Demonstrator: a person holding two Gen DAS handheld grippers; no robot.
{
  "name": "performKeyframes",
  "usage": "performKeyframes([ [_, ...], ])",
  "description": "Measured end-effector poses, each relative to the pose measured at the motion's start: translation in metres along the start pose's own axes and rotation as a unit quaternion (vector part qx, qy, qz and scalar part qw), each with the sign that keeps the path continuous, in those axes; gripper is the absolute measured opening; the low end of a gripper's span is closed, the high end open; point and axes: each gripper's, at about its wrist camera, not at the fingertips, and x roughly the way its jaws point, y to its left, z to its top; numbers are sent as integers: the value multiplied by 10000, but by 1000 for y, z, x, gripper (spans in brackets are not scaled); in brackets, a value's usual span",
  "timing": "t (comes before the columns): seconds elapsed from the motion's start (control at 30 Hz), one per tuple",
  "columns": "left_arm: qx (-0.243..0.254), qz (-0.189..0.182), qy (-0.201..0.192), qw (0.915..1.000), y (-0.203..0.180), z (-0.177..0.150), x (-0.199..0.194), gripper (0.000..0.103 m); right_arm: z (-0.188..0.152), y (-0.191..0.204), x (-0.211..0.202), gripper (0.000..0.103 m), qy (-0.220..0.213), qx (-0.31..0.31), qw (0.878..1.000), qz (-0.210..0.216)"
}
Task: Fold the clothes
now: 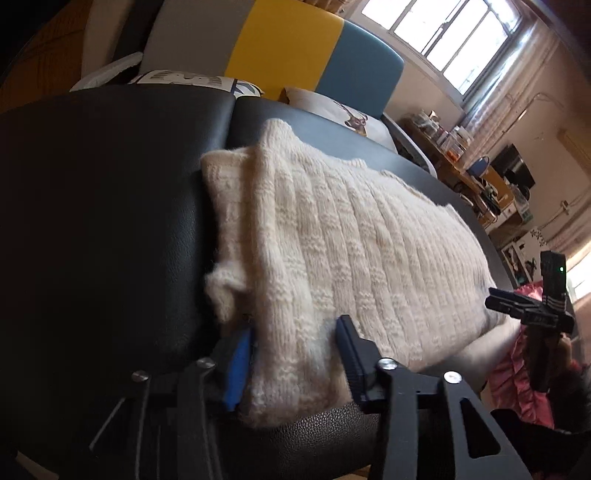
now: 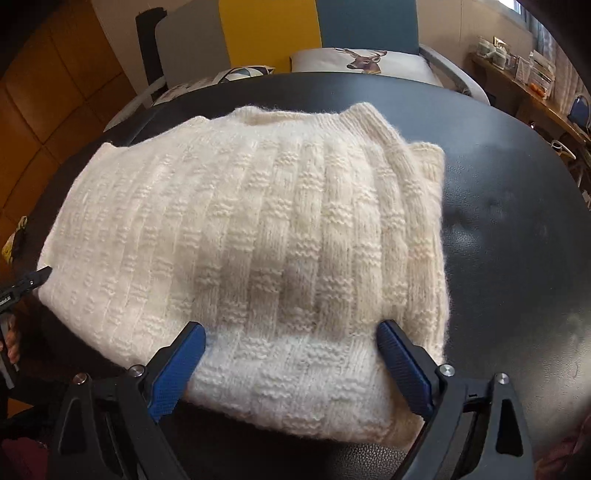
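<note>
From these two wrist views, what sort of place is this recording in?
Likely a lived-in home room: a cream knit sweater on a black padded surface, a deer-print cushion behind, and cluttered shelves under a window.

Deer-print cushion [image 2: 364, 61] behind black leather table [image 2: 517, 221]

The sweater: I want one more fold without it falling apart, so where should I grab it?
Probably the thick near edge of the sweater, coming in low from the near side. Both the right gripper and left gripper straddle it there, open.
</note>
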Motion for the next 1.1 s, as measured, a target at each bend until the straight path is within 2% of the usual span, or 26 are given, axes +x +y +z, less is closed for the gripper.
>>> performKeyframes([
  [0.07,123,61,-29,9999,-4,-7,1,32,-1,2,1,99,-43,-47,10000,-23],
  [0.13,53,-40,-51,10000,-1,-9,-1,23,0,3,2,100,19,-130,9999,-36],
  [0.2,-18,-211,-2,9998,3,-9,-9,18,3,1,2,100,94,-161,9998,33],
  [0.3,-210,-374,-112,9990,8,3,-27,19,16,-3,-9,99,228,-43,9990,376],
  [0.4,-401,-537,-222,9975,14,15,-45,20,40,-6,-32,98,-111,-70,9977,670],
  [0.47,-305,-561,-452,9969,8,34,-55,30,59,-7,-44,98,-297,-65,9952,930],
  [0.5,-177,-522,-587,9968,1,47,-57,36,70,-9,-46,98,-382,-89,9939,1029],
  [0.57,156,-326,-719,9968,-15,75,-46,39,92,-12,-43,98,-439,-87,9929,1102],
  [0.67,355,-260,-568,9974,-29,111,-8,40,128,-18,-27,98,-377,-14,9936,1066],
  [0.77,354,-11,-302,9989,-32,134,33,40,146,-34,-4,98,-127,285,9898,1393],
  [0.83,343,247,-79,9991,-26,138,54,40,153,-41,16,98,142,385,9860,1619],
  [0.93,297,604,150,9976,-10,132,71,40,158,-52,51,96,524,523,9897,1222],
  [1.0,216,581,89,9980,-2,128,74,42,154,-60,68,96,585,567,9930,853],
  [1.1,215,749,75,9969,0,127,77,43,151,-59,60,96,387,523,9933,953],
])
